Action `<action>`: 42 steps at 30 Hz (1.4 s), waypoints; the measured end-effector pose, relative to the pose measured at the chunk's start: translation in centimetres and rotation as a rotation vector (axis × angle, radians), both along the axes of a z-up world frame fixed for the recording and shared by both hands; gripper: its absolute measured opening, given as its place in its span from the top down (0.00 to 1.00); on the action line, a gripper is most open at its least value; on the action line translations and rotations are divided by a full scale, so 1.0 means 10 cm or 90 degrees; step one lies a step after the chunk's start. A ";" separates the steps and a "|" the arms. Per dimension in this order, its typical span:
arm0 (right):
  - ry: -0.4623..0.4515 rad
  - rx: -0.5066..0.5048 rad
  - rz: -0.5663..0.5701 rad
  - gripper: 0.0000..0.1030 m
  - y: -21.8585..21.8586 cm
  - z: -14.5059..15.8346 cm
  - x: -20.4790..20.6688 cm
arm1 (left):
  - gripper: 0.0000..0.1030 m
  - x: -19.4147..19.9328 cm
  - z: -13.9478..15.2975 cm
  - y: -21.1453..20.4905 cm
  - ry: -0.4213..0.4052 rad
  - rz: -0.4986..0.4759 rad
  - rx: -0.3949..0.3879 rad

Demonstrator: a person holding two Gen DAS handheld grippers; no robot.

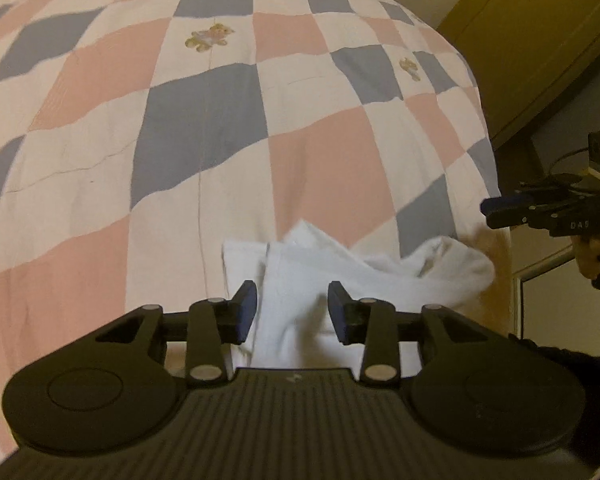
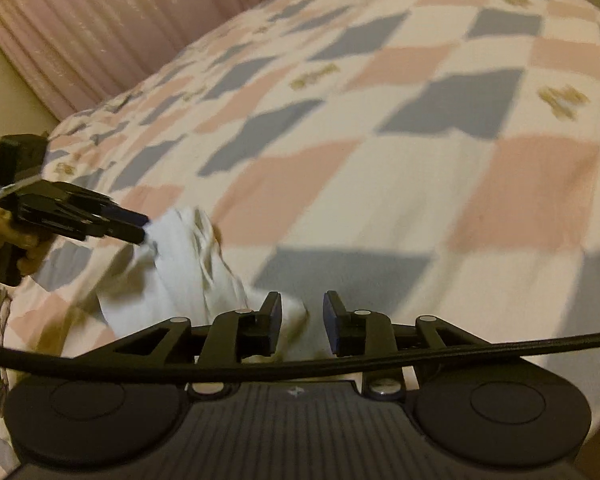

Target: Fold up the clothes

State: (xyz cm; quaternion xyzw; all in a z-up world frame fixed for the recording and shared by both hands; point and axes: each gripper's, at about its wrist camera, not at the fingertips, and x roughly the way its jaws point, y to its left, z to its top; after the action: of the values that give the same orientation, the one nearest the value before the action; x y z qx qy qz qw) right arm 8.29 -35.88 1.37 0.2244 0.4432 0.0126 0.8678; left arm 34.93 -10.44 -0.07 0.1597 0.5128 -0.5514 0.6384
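Checkered in pink, blue and white with small bears, the bedspread covers a bed whose near right corner carries the white garment, a small crumpled piece lying close to that edge. Its long axis seems to run along the bed's near edge, one end under the left gripper and the other bunched toward the right gripper; which end is top or hem I cannot tell. In the left view its jaws stand apart with cloth between them, though the right view suggests a pinch, so that grip is unclear. The right jaws are narrowly apart, cloth only brushing the left pad. Likely risks: the garment slides off the bed corner, or a one-sided pull drags and twists it, spoiling the fold.
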 end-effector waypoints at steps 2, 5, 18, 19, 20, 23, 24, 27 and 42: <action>-0.012 -0.001 0.036 0.71 0.06 -0.02 0.22 | 0.77 0.02 -0.11 -0.08 -0.001 -0.011 0.015; -0.029 -0.003 0.089 0.71 0.15 -0.06 0.55 | 0.90 -0.09 -0.10 -0.05 -0.034 -0.040 -0.003; -0.026 -0.050 0.361 0.73 0.82 -0.47 1.70 | 0.92 -0.76 0.23 0.54 -0.187 -0.061 -0.094; -0.021 -0.057 0.375 0.93 0.86 -0.50 1.74 | 0.92 -0.78 0.24 0.55 -0.197 -0.064 -0.097; -0.022 -0.060 0.389 0.93 0.89 -0.48 1.75 | 0.92 -0.80 0.26 0.56 -0.206 -0.067 -0.099; -0.057 -0.004 0.445 0.93 0.96 -0.34 1.77 | 0.92 -0.90 0.31 0.59 -0.237 -0.088 -0.107; -0.060 0.008 0.456 0.93 0.97 -0.34 1.80 | 0.92 -0.91 0.31 0.60 -0.241 -0.091 -0.108; -0.056 0.023 0.479 0.93 1.00 -0.40 1.89 | 0.92 -0.89 0.28 0.58 -0.248 -0.087 -0.105; -0.039 0.027 0.150 0.63 -0.05 -0.09 1.01 | 0.79 -0.18 -0.19 0.20 -0.152 -0.001 -0.036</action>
State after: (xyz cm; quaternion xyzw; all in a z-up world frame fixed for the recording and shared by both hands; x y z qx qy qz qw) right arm 18.39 -36.41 0.46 0.1888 0.4392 0.1308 0.8685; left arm 33.09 -8.42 -1.94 0.2067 0.4176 -0.5430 0.6986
